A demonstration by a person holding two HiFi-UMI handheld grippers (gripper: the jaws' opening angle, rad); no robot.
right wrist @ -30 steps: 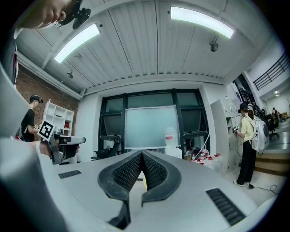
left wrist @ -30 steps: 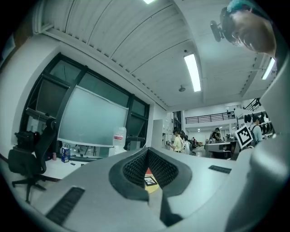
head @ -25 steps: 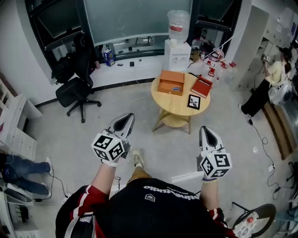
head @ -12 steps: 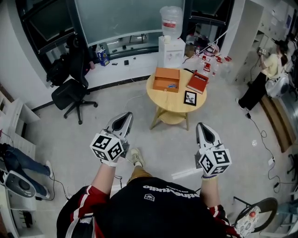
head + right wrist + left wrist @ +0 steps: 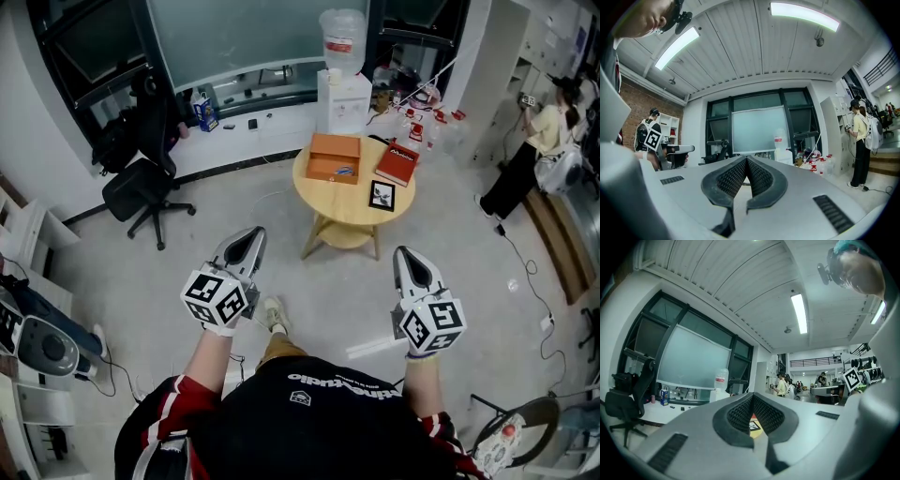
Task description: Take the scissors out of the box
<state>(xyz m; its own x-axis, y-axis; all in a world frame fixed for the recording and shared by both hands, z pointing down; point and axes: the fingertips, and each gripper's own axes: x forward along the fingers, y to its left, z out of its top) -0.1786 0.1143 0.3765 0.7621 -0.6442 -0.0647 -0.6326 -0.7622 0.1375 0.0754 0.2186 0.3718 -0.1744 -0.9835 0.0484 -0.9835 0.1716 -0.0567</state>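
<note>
An open orange box sits on the round wooden table ahead of me, and the blue-handled scissors lie inside it. Both grippers hang over the floor, well short of the table. My left gripper has its jaws closed tip to tip with nothing between them. My right gripper is likewise shut and empty. Each points level toward the table. A sliver of the tabletop shows below the left jaws.
A red book and a small framed picture share the table with the box. Behind it stands a water dispenser. An office chair is at the left, a person at the right, and cables trail across the floor.
The head view has shifted slightly, so the table sits a little higher and further left in the picture. Both grippers have kept their places and stayed shut.
</note>
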